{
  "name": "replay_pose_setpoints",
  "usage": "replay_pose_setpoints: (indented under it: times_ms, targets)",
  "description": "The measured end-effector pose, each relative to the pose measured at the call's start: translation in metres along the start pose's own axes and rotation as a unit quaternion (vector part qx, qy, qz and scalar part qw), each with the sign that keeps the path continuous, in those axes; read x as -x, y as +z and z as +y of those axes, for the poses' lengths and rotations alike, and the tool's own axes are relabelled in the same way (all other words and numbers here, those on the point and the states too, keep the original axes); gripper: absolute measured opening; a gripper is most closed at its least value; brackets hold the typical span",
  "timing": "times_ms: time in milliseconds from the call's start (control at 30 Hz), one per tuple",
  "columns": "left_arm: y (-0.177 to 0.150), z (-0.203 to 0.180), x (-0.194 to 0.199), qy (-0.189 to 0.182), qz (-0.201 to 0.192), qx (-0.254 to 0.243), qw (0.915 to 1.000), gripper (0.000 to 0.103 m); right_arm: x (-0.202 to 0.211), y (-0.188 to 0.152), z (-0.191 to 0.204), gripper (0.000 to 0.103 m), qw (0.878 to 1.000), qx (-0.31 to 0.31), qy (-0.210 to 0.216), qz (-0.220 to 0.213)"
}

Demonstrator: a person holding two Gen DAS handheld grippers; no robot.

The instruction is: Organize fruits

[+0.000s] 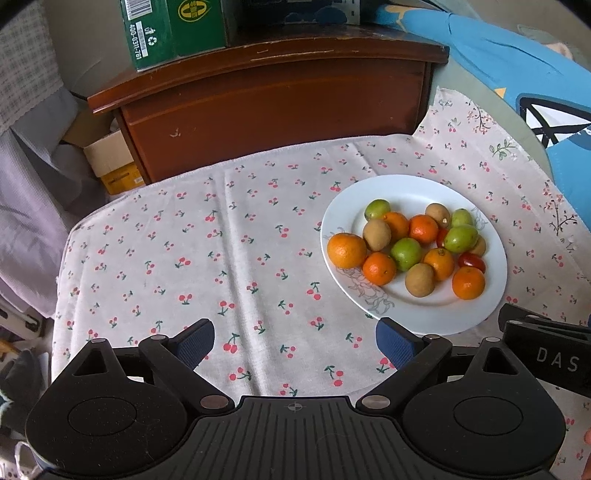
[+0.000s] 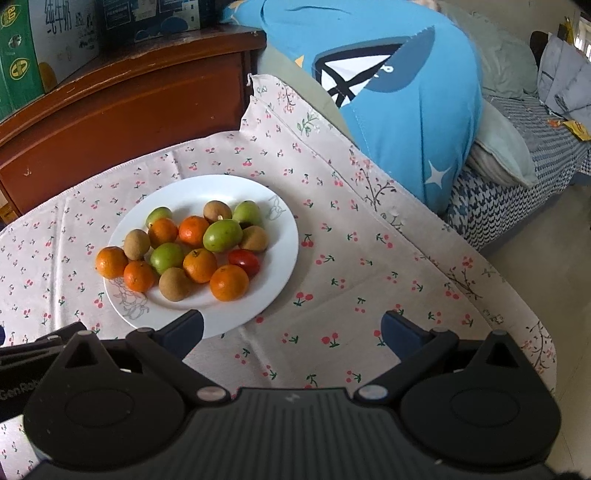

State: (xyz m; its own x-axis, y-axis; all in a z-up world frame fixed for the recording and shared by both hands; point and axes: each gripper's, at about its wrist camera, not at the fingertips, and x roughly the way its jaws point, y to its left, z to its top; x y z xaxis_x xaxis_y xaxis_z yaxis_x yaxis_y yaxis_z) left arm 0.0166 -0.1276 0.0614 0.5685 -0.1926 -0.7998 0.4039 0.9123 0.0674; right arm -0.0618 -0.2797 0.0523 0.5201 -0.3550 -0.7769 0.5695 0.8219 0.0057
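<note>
A white plate holds a heap of small fruits: several oranges, brown kiwi-like fruits, green fruits and red cherry tomatoes. The plate also shows in the right wrist view with the same fruits, such as an orange. My left gripper is open and empty, hovering over the cloth left of and in front of the plate. My right gripper is open and empty, in front of the plate, its left finger over the plate's near rim.
A cherry-print cloth covers the table. A dark wooden cabinet with green boxes stands behind it. A blue cushion and a bed lie to the right. The right gripper's body shows at the left view's right edge.
</note>
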Motion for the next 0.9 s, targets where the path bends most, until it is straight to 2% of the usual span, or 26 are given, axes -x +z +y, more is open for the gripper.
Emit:
replay_pose_setpoints:
  times_ms: [900]
  targets:
    - [-0.0013,-0.0032,-0.0063,0.014,0.004,-0.013,0.9998,0.096,-0.0003,0.0005,0.0028,0.102,1.0,0.017,-0.006,-0.008]
